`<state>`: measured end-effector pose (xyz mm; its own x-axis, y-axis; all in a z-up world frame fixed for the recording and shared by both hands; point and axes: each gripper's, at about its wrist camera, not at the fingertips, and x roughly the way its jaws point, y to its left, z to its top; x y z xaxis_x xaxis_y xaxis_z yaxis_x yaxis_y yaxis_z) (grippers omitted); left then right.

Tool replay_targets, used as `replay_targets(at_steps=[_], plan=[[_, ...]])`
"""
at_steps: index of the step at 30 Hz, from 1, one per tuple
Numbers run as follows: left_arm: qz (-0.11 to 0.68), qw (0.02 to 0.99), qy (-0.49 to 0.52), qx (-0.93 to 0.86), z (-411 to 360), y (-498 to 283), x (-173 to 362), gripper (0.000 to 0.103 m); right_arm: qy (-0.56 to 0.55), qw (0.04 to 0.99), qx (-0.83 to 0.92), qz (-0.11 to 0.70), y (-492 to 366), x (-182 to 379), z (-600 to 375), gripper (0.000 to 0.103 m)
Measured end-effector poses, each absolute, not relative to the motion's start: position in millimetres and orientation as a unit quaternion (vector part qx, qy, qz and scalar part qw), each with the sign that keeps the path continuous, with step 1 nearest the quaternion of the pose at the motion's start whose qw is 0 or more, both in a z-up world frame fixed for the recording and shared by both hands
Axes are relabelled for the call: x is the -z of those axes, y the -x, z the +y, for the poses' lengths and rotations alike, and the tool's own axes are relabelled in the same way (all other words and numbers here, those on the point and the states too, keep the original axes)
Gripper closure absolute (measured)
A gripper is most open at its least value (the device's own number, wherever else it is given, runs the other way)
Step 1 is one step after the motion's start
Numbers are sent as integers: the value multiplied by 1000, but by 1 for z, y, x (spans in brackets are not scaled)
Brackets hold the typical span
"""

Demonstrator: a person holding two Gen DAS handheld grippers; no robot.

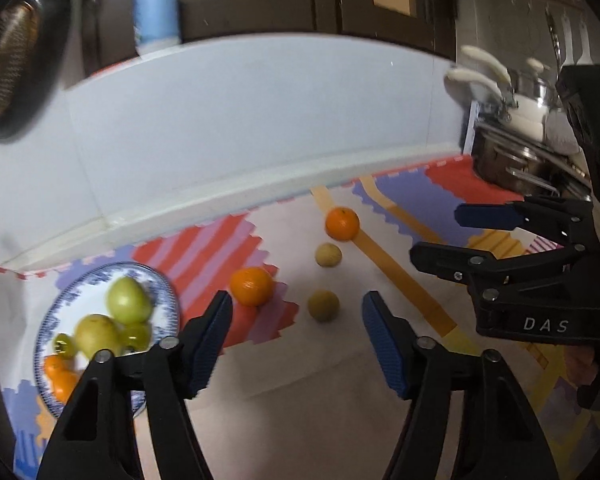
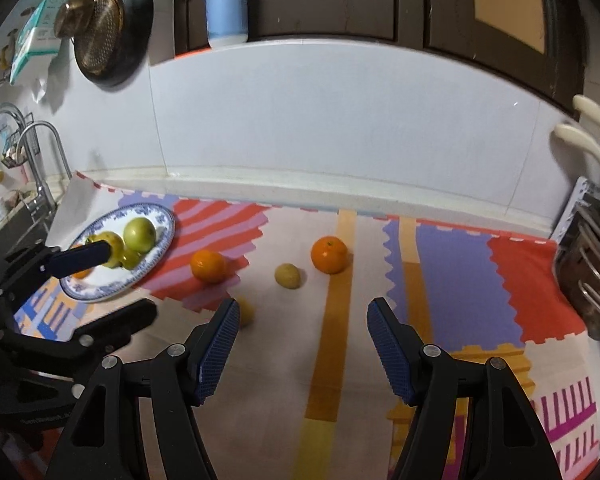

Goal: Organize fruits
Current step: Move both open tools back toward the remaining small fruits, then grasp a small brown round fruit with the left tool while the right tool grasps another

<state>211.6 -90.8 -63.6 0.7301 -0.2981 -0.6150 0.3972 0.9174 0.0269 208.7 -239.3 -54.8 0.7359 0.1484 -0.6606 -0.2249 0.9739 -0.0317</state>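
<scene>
Both my grippers are spread wide and carry nothing. My left gripper (image 1: 296,320) hangs above the patterned mat (image 1: 380,360), with the blue-rimmed plate (image 1: 168,292) down at its eight o'clock. My right gripper (image 2: 300,328) hangs over the mat's bare middle, and in its view the plate sits at ten o'clock.

The plate already carries a green apple (image 1: 129,299), a yellowish fruit (image 1: 97,333) touching it, and something orange (image 1: 58,376) at the near rim. Four fruits lie loose on the mat: a near orange (image 1: 252,286) just beside my left pad, a far orange (image 1: 342,223) at twelve o'clock, and two small tan fruits (image 1: 323,305) (image 1: 328,255) between them, each apart from the others.

I judge these round fruits to be firm but rollable. The oranges look light, with a dimpled skin that my ribbed pads should bite well. I would take each across its widest middle, jaws level with the mat, and squeeze only enough to lift it. The small tan ones may skid away if one pad arrives first, so I would centre them between the pads before closing.
</scene>
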Motion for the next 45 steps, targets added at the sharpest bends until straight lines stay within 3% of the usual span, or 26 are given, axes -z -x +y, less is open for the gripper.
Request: replay_targets(at_steps=[12,16,27,45], plan=[[369,901,-77,216,-110,-250,100,57,65,907,-142,392,-256,100,-240,48],[380,895,-76,220,-114,-260,106,58,60,899,-154,406,-272,111,-240,53],[401,882,-73,237,-123,-274,120,75,52,892,-164,419,-293,121,-241,57],[385,900,-53,197,-96,-272,100,75,52,885,-182,425,-318,133,-214,65]])
